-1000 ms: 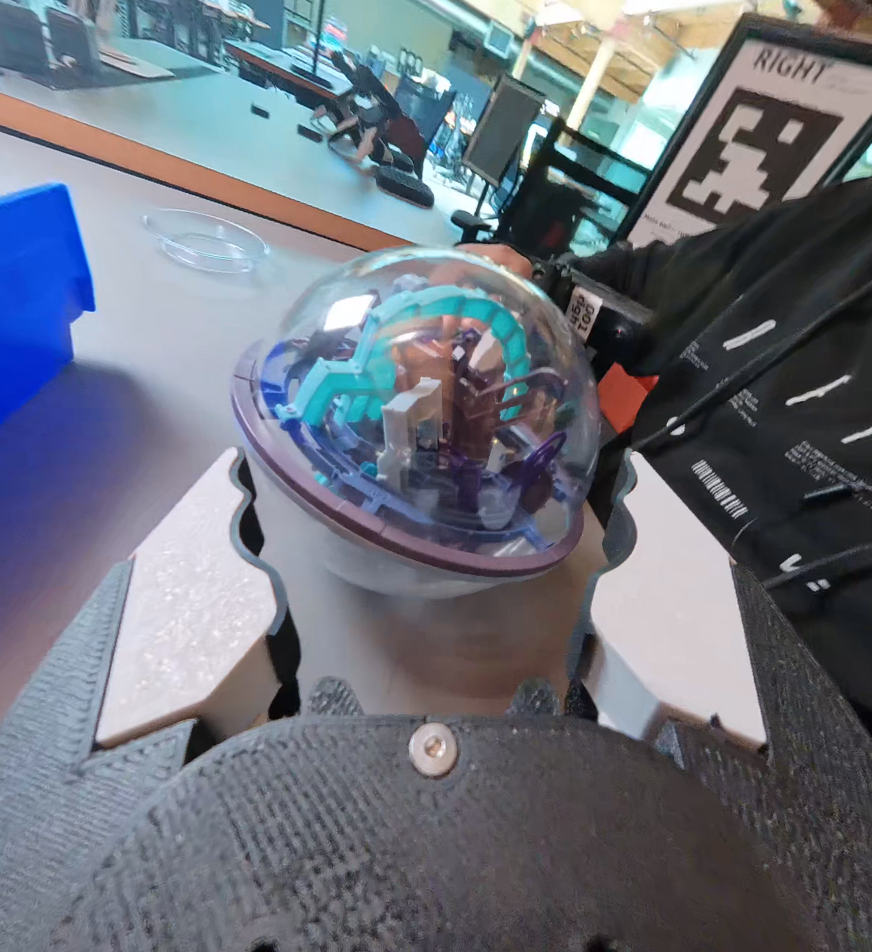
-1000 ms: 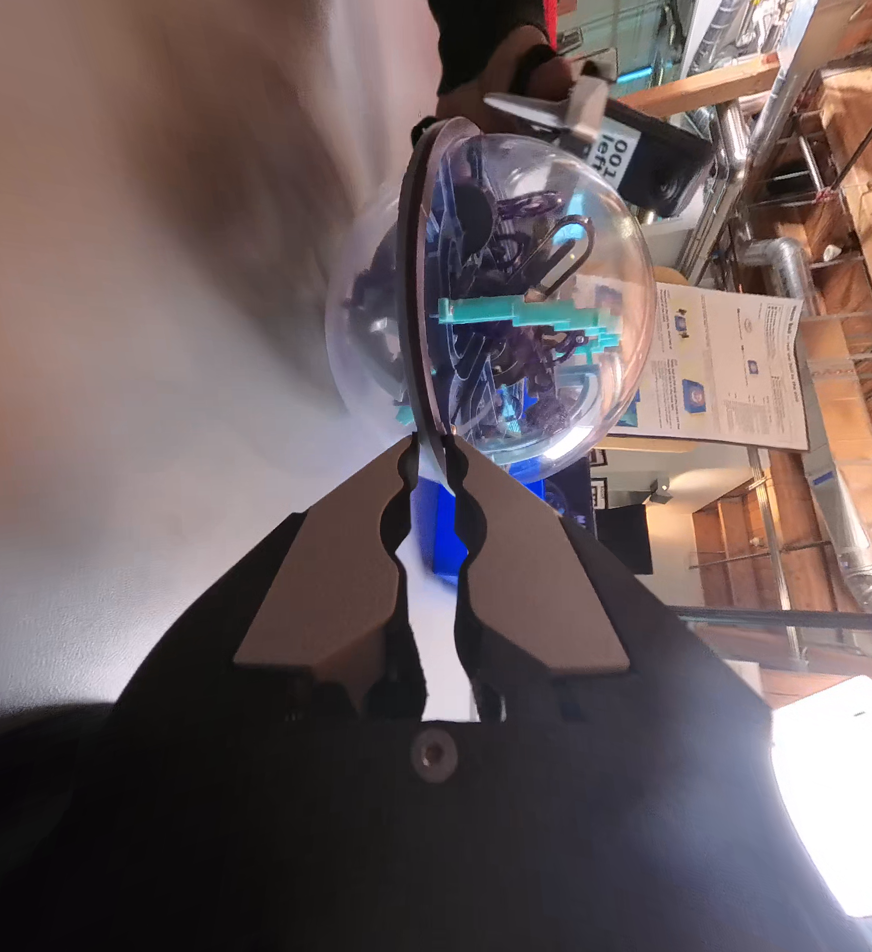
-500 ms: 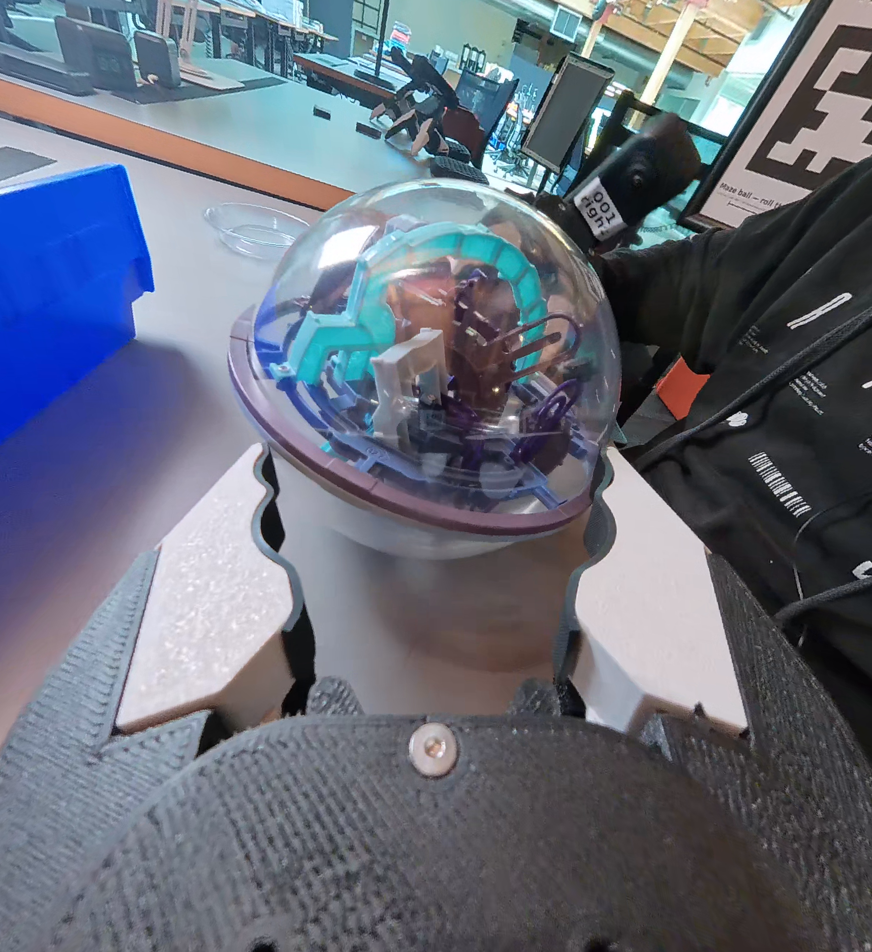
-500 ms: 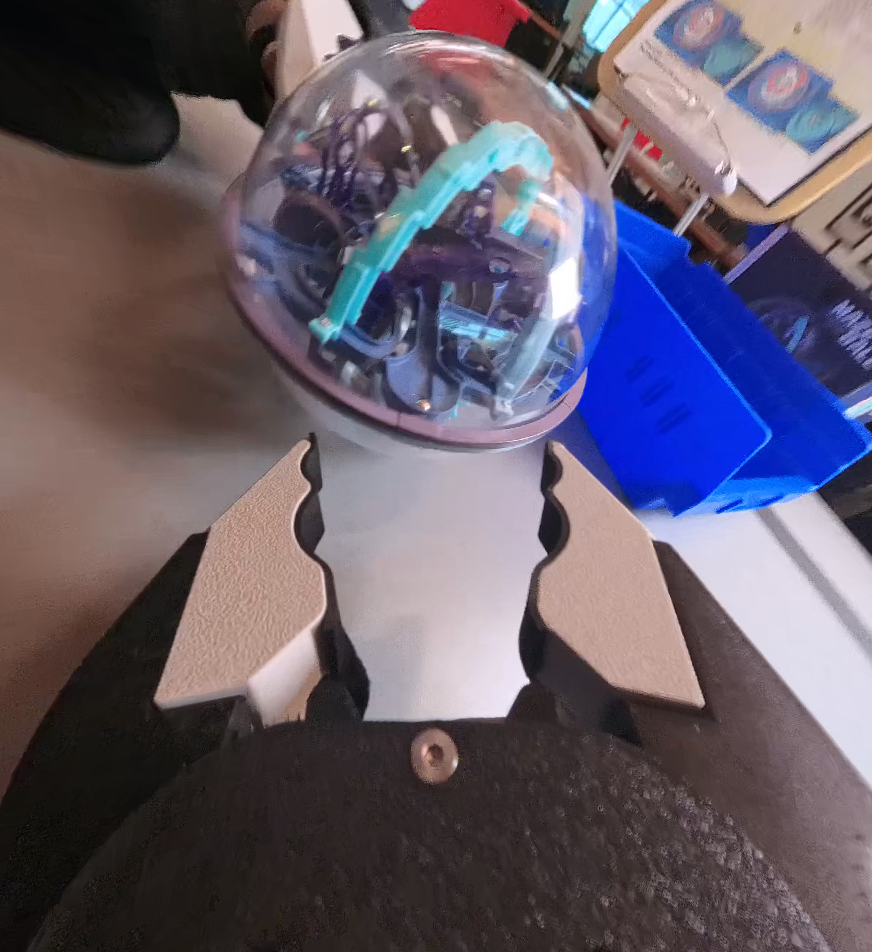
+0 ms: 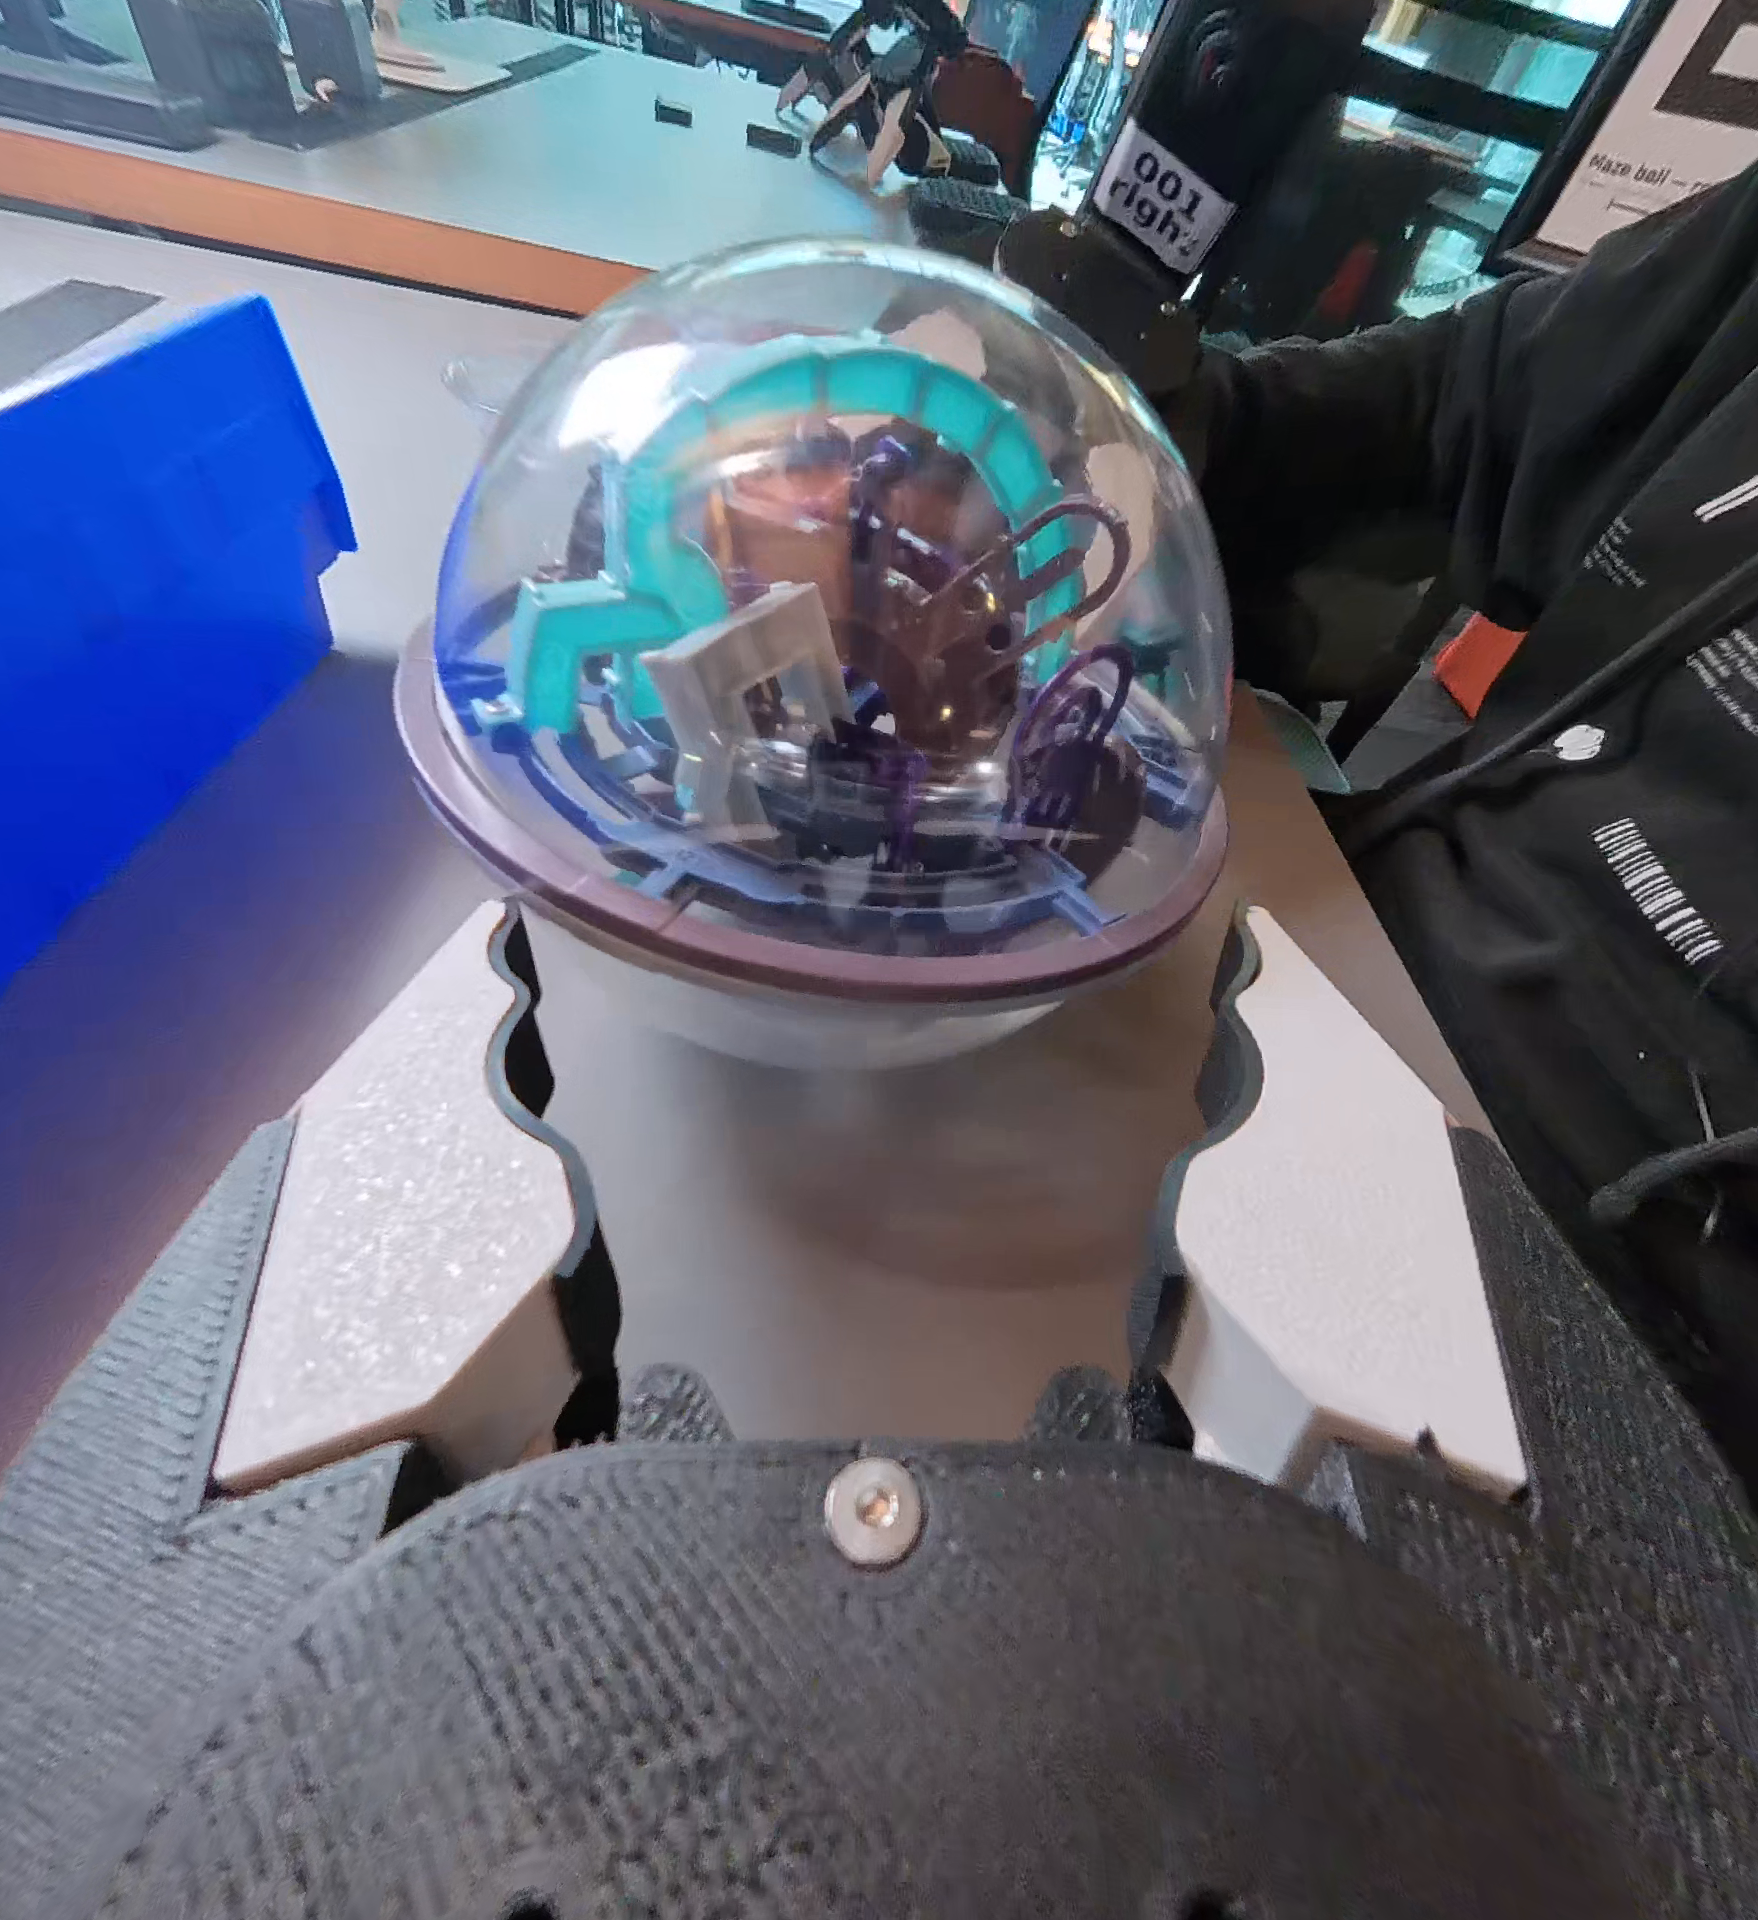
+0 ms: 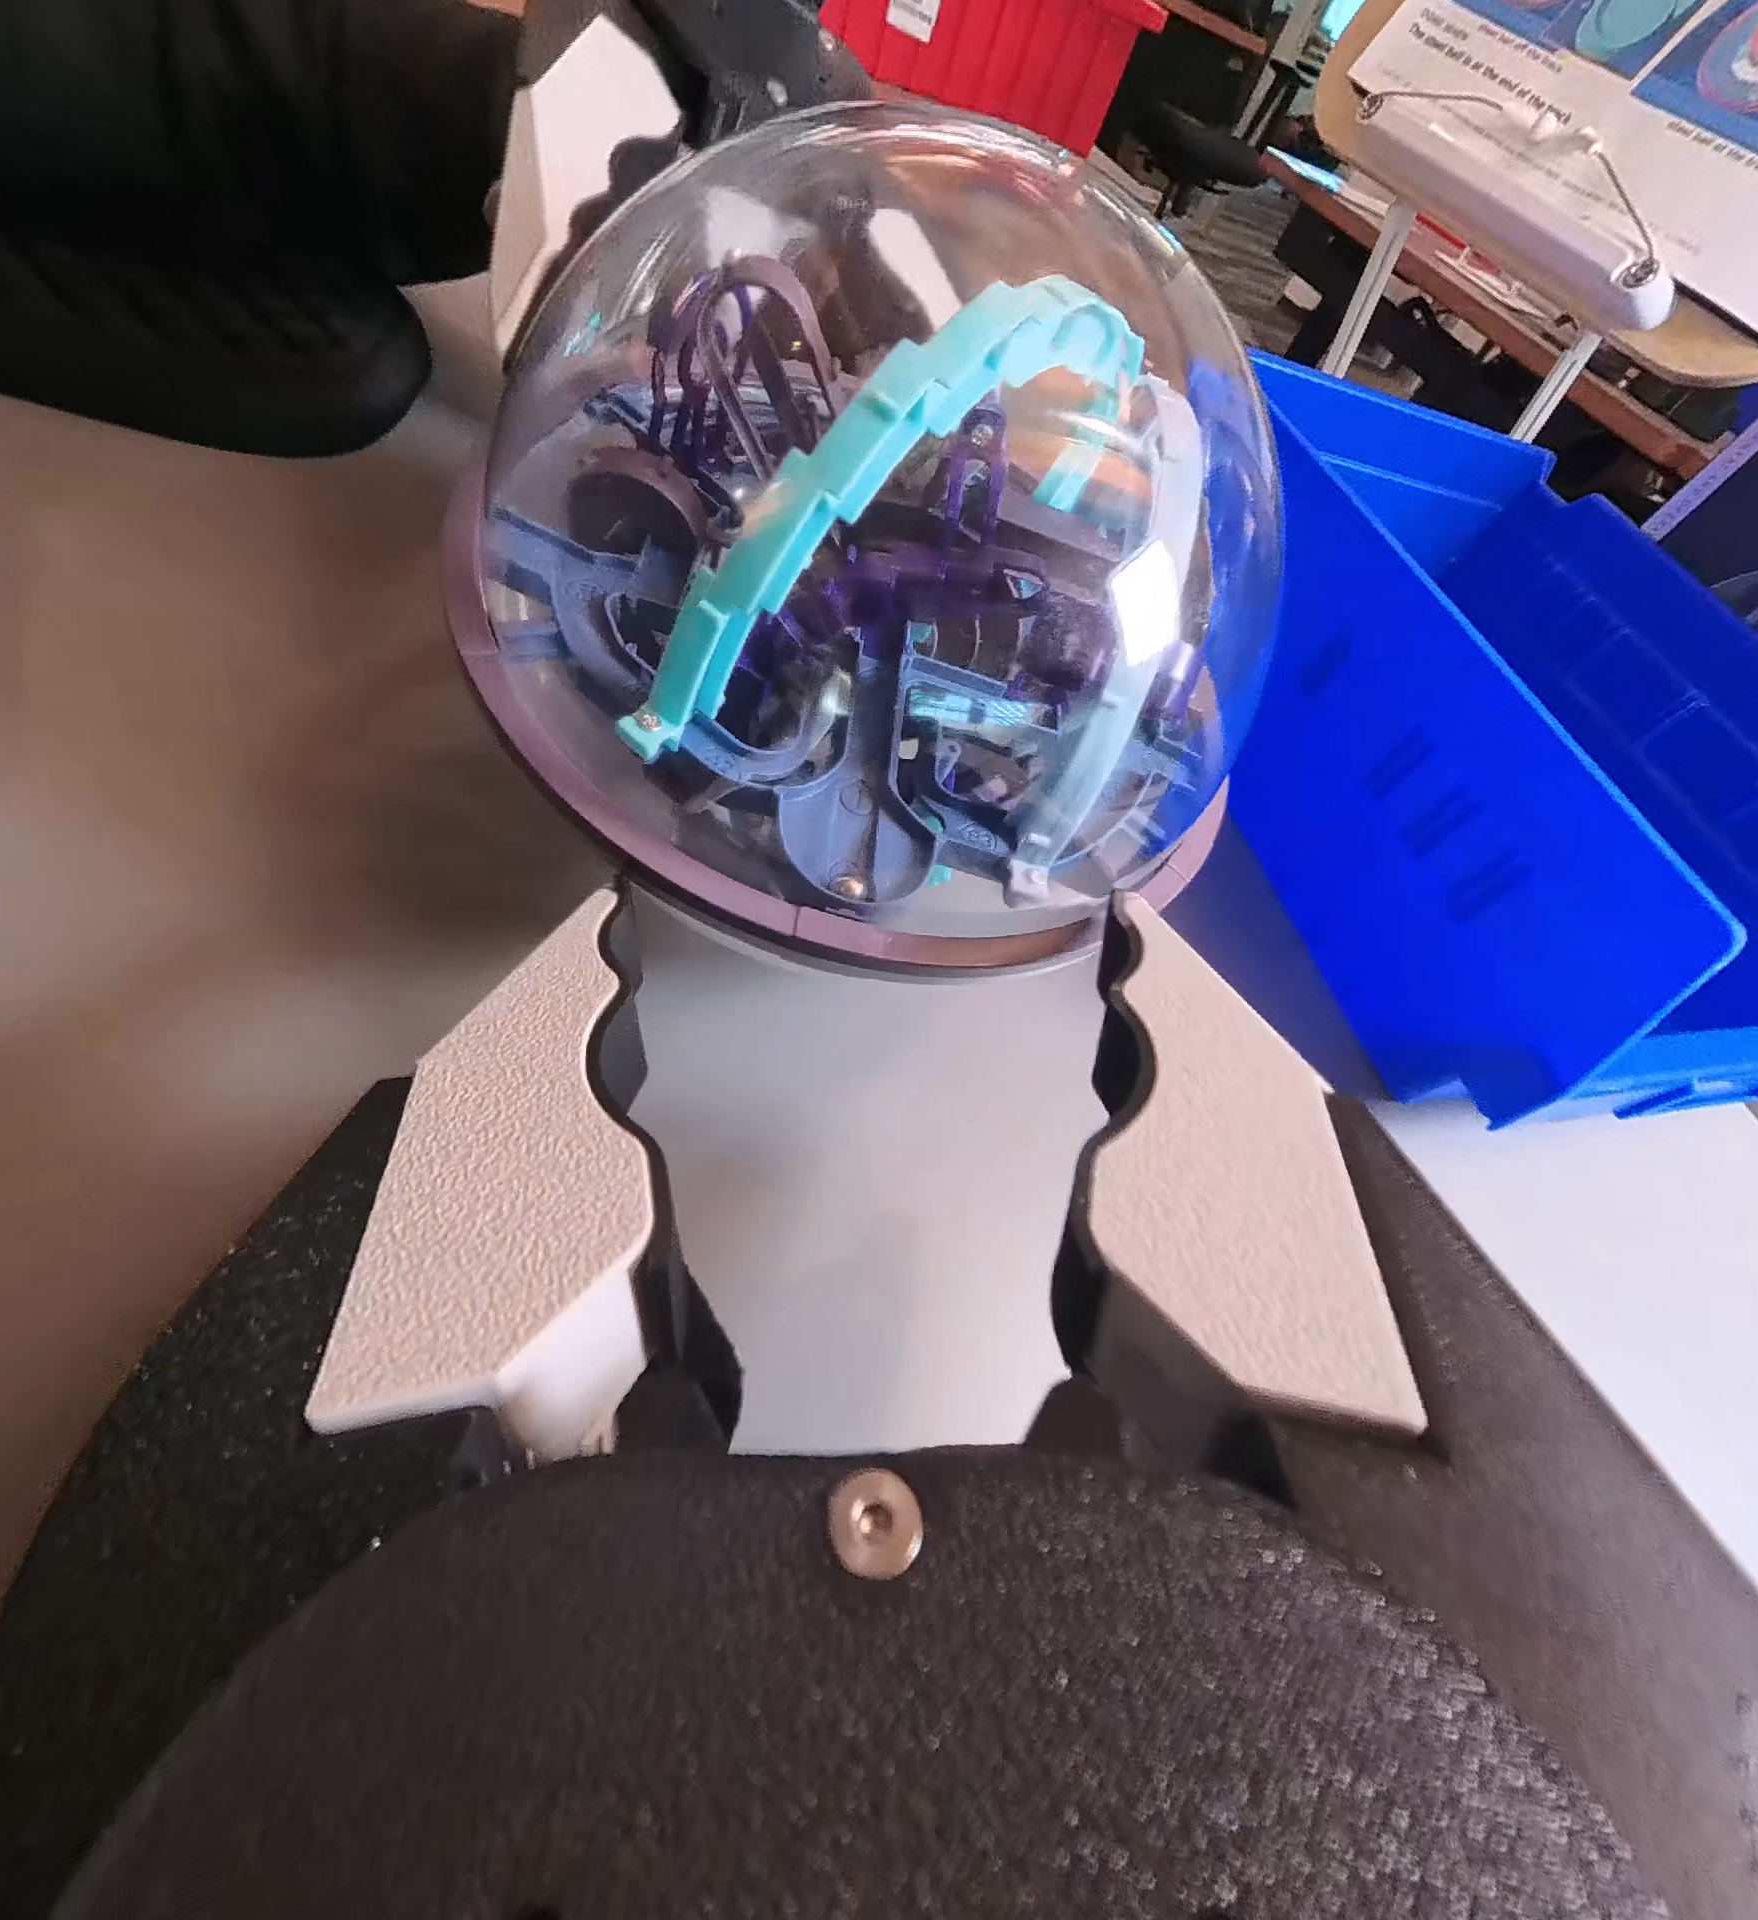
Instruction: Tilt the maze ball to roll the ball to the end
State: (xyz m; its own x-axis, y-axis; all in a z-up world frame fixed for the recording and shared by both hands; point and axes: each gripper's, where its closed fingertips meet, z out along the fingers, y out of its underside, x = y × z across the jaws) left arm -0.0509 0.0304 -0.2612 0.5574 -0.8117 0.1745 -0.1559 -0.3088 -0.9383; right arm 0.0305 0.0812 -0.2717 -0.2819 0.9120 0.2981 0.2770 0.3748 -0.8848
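Holding a two-finger gripper in each hand, we face a clear maze ball that sits on a grey table. It stands nearly upright, dome on top, with a dark purple band around its middle and a white lower half.

From the left wrist view, our left gripper has its jaws spread wide apart. Its pale fingers reach to either side of the ball's white base, just beside it; we cannot tell whether they touch. Inside the dome, a teal track arches over purple and grey pieces.

From the right wrist view, our right gripper also has its jaws apart, its fingertips ending just under the purple band on the opposite side of the ball. A tiny metal ball rests on a blue-grey platform low inside the dome, near this gripper.

A blue bin stands on the table just beside the ball. A person's black sleeve appears at the upper left of the right wrist view.
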